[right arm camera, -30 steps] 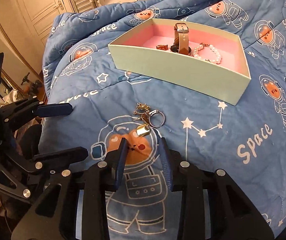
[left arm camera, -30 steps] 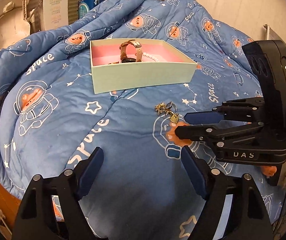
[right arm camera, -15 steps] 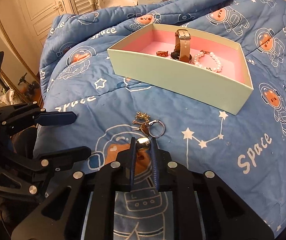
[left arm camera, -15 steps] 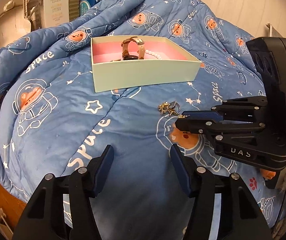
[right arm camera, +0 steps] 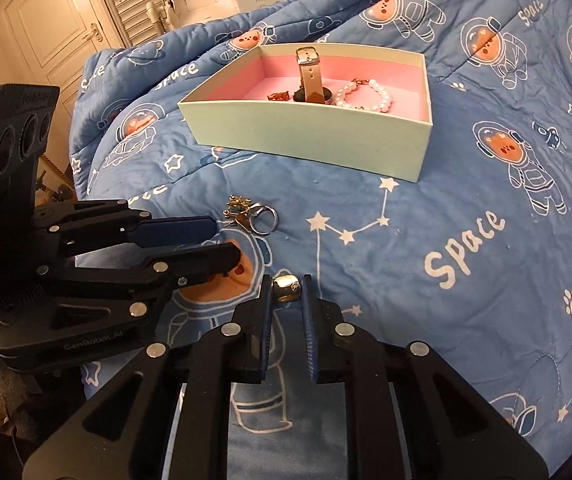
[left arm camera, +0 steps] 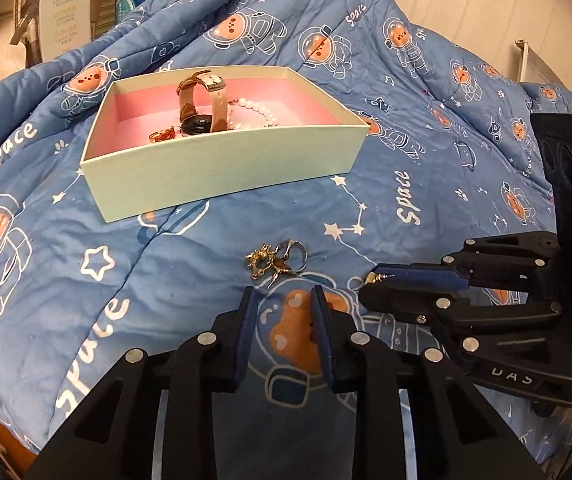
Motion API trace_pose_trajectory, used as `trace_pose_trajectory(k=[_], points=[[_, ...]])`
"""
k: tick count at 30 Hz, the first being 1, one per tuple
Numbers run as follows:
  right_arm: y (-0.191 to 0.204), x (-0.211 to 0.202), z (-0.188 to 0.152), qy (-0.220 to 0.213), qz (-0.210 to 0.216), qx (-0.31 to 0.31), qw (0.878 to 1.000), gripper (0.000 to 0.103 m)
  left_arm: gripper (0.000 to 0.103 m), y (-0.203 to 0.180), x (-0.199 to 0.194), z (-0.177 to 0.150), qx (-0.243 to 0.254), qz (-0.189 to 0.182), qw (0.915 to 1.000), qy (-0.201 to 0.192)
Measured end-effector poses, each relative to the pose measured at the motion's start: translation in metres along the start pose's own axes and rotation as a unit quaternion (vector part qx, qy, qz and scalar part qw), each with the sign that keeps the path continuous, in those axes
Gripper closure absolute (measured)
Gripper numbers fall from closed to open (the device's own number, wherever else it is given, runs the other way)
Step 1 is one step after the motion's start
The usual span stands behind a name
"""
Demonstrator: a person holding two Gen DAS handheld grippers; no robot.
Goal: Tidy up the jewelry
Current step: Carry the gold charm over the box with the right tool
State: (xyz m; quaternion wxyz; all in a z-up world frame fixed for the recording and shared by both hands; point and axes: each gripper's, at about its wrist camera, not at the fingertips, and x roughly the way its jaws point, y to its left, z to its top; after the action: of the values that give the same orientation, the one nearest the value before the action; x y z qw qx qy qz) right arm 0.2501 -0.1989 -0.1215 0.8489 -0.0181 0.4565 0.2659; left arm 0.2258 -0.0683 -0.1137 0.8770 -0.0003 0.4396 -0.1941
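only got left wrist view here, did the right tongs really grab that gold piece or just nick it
observer: grabbed. The right wrist view shows the right tongs shut on the gold bead, one pad on each side.
operator: and side on, are my left tongs touching the charms
observer: no. The left tongs are closing on nothing, and the upper fingertip stops just short of the charm cluster.

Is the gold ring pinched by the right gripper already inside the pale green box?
No: the gold ring sits between the right gripper fingertips above the blue quilt, short of the pale green box.
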Motion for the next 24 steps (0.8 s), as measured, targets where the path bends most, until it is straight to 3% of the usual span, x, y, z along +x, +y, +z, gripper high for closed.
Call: trace_pose_trajectory(k=[8, 13, 24], points=[[-0.001, 0.001, 0.0, -0.001, 0.002, 0.006, 1.0, 0.088, 0.08, 0.002, 0.01, 0.01, -0.003, 0.0, 1.0, 0.0], [0.0, 0.001, 0.0, 0.0, 0.003, 0.005, 1.0, 0.088, 0.09, -0.002, 0.007, 0.007, 0.016, 0.006, 0.9999, -0.002], [-0.002, -0.002, 0.002, 0.0, 0.014, 0.009, 1.0, 0.088, 0.09, 0.002, -0.009, -0.002, -0.008, -0.017, 0.9998, -0.013]])
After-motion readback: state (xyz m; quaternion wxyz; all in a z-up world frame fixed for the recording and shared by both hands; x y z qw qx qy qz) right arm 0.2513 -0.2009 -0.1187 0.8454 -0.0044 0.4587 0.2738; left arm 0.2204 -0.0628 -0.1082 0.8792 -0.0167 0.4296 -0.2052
